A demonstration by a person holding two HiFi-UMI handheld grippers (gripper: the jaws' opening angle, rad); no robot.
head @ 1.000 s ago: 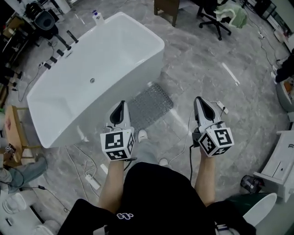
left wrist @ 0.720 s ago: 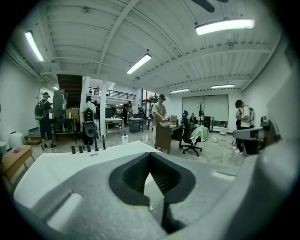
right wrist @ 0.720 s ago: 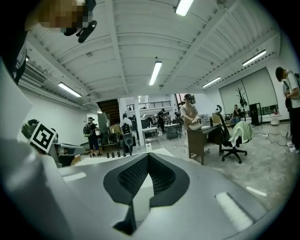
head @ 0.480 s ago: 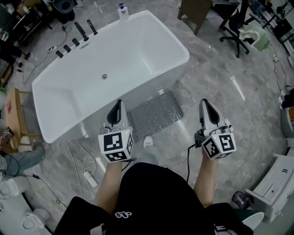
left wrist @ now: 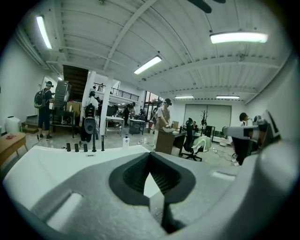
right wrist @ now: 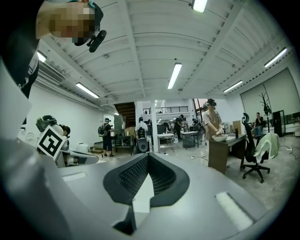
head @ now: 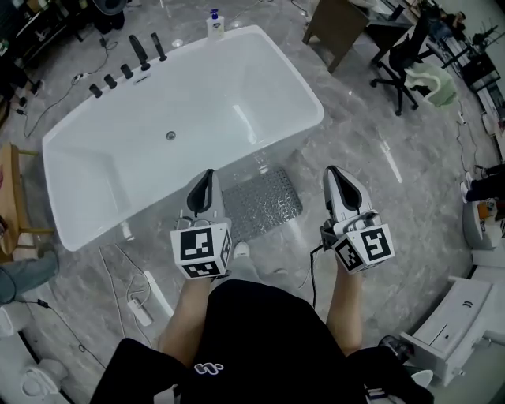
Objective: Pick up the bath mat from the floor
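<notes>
The bath mat (head: 262, 203) is a grey, see-through studded sheet that lies flat on the marble floor against the side of the white bathtub (head: 95, 170). In the head view my left gripper (head: 207, 177) is held level above the mat's left edge, jaws shut and empty. My right gripper (head: 332, 175) hovers to the right of the mat, also shut with nothing in it. Both gripper views look out across the room over the tub, and their fingertips (left wrist: 151, 157) (right wrist: 148, 157) meet. Neither gripper touches the mat.
A soap bottle (head: 214, 24) and black tap handles (head: 126, 67) stand on the tub's far rim. A wooden desk (head: 335, 20) and an office chair (head: 410, 55) are beyond. A power strip with cables (head: 138, 308) lies at left. My shoe (head: 241, 251) is near the mat.
The person has stepped closer to the tub, so the tub and mat sit lower and fuller in the head view. Both grippers travelled along, still shut and empty.
</notes>
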